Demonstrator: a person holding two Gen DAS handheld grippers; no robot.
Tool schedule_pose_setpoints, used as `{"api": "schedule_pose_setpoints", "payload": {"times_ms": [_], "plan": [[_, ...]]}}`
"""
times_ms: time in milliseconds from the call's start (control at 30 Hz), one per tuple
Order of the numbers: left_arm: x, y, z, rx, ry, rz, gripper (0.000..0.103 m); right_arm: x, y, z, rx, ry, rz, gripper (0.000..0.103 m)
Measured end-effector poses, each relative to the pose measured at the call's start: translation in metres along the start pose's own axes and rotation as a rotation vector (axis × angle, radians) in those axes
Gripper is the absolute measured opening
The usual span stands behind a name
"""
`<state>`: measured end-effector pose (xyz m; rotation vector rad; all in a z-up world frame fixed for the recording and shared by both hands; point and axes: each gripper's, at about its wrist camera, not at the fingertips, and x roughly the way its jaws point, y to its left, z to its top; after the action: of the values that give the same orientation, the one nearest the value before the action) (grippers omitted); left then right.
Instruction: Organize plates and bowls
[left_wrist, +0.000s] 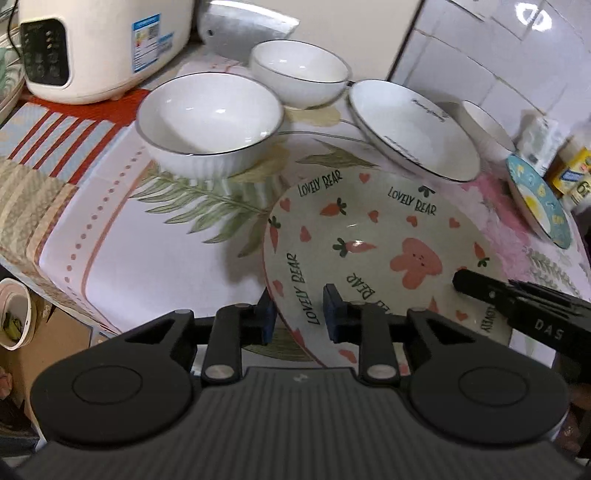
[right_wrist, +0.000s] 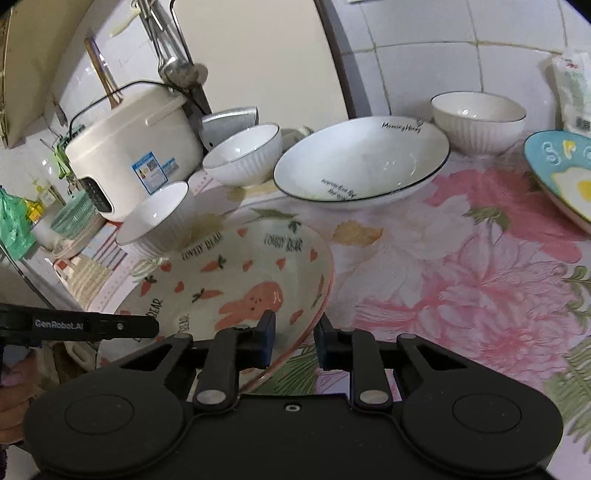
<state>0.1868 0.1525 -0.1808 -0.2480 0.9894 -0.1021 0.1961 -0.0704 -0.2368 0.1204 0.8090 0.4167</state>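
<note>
A large "Lovely Bear" bowl (left_wrist: 373, 254) with carrots and a pink bear sits on the floral tablecloth; it also shows in the right wrist view (right_wrist: 236, 280). My left gripper (left_wrist: 299, 317) straddles its near-left rim, one finger outside and one inside. My right gripper (right_wrist: 293, 343) straddles its near-right rim the same way. Whether the pads press the rim is unclear. Behind it stand white ribbed bowls (left_wrist: 210, 122) (left_wrist: 299, 74), a wide white "Morning Honey" bowl (right_wrist: 362, 162), another small white bowl (right_wrist: 478, 120) and a blue egg-print plate (right_wrist: 561, 173).
A cream rice cooker (right_wrist: 129, 147) stands at the back left, with a metal lid (right_wrist: 229, 122) and hanging utensils (right_wrist: 177, 62) behind it. The table edge (left_wrist: 59, 291) drops off at the left. Packets (left_wrist: 569, 173) sit at the far right.
</note>
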Motion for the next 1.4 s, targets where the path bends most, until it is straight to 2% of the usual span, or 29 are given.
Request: {"api": "schedule_pose_setpoints", "payload": {"times_ms": [400, 767, 1033, 1400], "plan": [[-0.026, -0.071, -0.004, 0.098, -0.013, -0.070, 0.024, -0.073, -0.038, 0.003, 0.043, -0.036, -0.040, 0.027], [-0.014, -0.138, -0.006, 0.163, -0.003, -0.134, 0.025, -0.125, -0.090, 0.006, 0.043, -0.071, -0.102, 0.027], [0.013, -0.163, 0.001, 0.165, 0.027, -0.122, 0.025, -0.124, -0.130, 0.009, -0.003, -0.055, -0.063, 0.027], [0.044, -0.167, -0.003, 0.152, 0.057, -0.097, 0.025, -0.099, -0.161, 0.009, -0.035, -0.024, -0.010, 0.027]]}}
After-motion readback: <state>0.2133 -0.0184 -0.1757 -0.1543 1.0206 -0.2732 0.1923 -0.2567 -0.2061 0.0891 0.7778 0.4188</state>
